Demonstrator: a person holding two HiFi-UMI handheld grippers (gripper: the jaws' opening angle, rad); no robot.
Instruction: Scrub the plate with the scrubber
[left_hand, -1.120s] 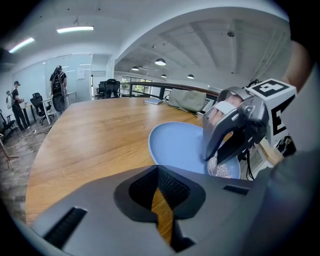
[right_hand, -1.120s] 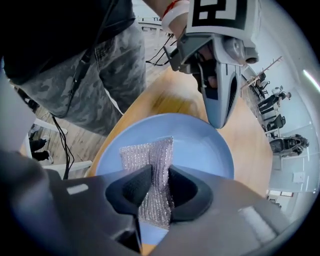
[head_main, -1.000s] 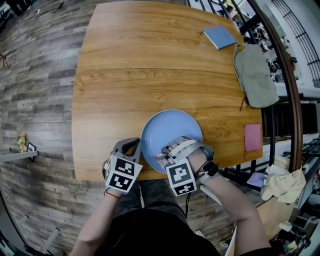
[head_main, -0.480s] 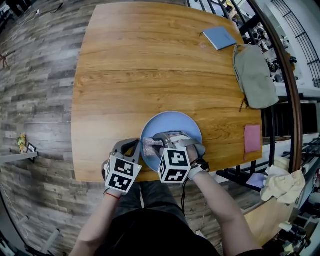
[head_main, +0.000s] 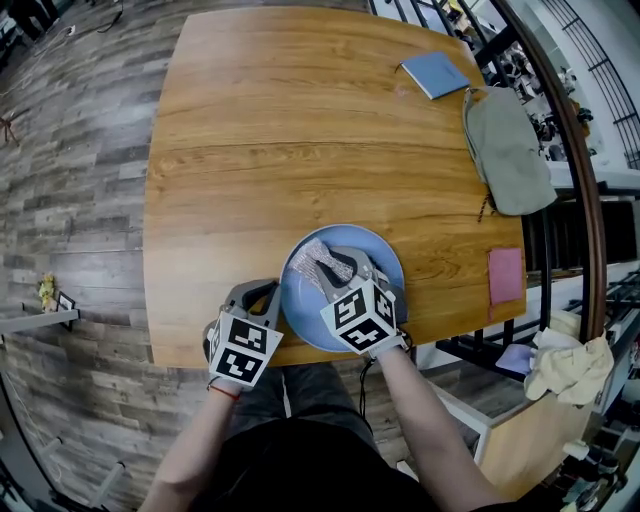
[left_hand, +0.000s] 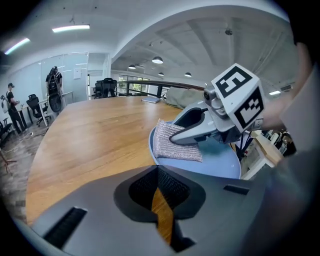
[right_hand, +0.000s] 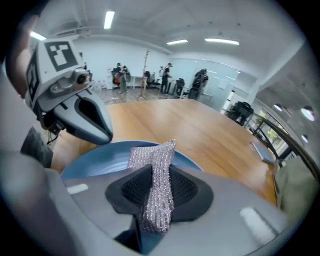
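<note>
The blue plate (head_main: 387, 266) sits on the wood table (head_main: 300, 120), at the edge near 6 o'clock, right in front of the person.

The right claw (head_main: 335, 268) is clamped on the scrubber (head_main: 318, 262). In the right gripper view the shiny silver scrubber is pinched tight between the two jaws and sticks out past their tips. Its free end lies flat on the plate, up near 11 o'clock of the plate. The claw comes in from 5 o'clock and points down at a slant.

The left claw (head_main: 256, 292) is at 8 o'clock of the plate, just beside the rim. I cannot tell if it touches the rim. Its jaws are pressed together with nothing in them. In the left gripper view only a thin strip of wood shows between them. From there the plate and the scrubber are ahead, toward 1 o'clock.

A blue book (head_main: 435, 73) lies at 1 o'clock on the table. A grey bag (head_main: 510, 150) lies at the 2 o'clock edge. A pink pad (head_main: 505, 275) lies at 4 o'clock. All three are well apart from the plate.
</note>
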